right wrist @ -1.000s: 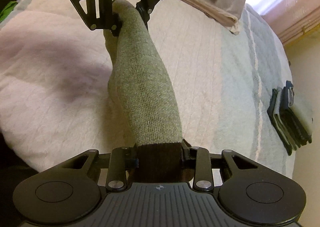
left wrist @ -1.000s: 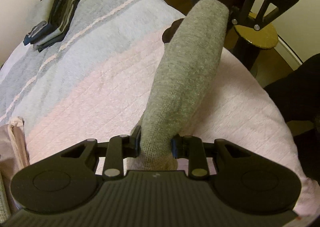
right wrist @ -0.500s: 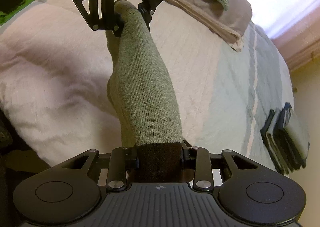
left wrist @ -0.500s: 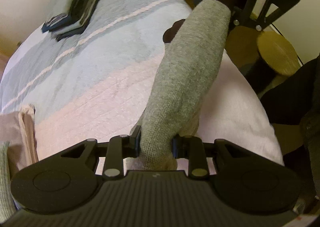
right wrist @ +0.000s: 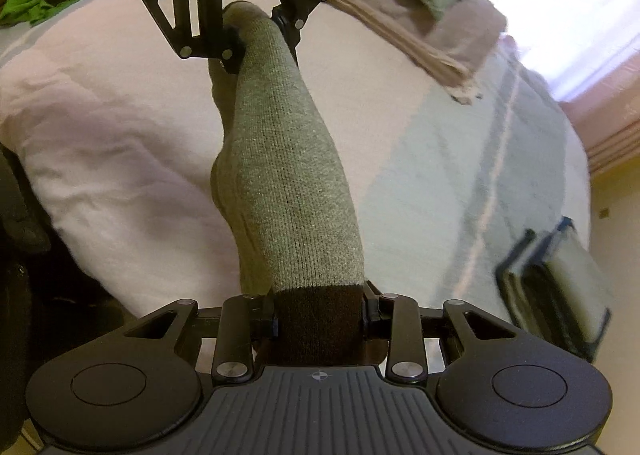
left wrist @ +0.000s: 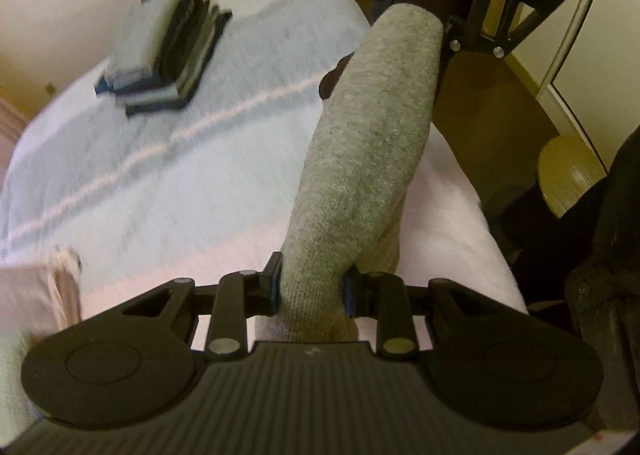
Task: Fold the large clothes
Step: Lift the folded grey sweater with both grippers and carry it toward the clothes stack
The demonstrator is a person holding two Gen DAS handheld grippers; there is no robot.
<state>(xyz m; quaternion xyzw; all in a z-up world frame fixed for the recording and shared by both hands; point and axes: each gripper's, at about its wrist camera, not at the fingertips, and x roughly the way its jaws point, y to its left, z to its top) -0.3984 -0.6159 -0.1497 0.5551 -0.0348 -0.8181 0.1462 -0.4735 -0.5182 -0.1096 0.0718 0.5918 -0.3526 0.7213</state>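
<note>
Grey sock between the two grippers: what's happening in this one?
A person is holding a grey sock stretched in the air between two handheld grippers, above a bed with a pink and pale blue striped blanket. The left gripper is clamped on its grey end, and the right gripper on its dark brown cuff. A stack of folded dark clothes lies further along the bed. The sock is not folded or set down yet.

My left gripper (left wrist: 310,289) and right gripper (right wrist: 320,321) hold opposite ends of a sock (left wrist: 368,143) stretched between them above the bed (left wrist: 180,175); folded clothes (left wrist: 160,51) sit stacked beyond it.
</note>
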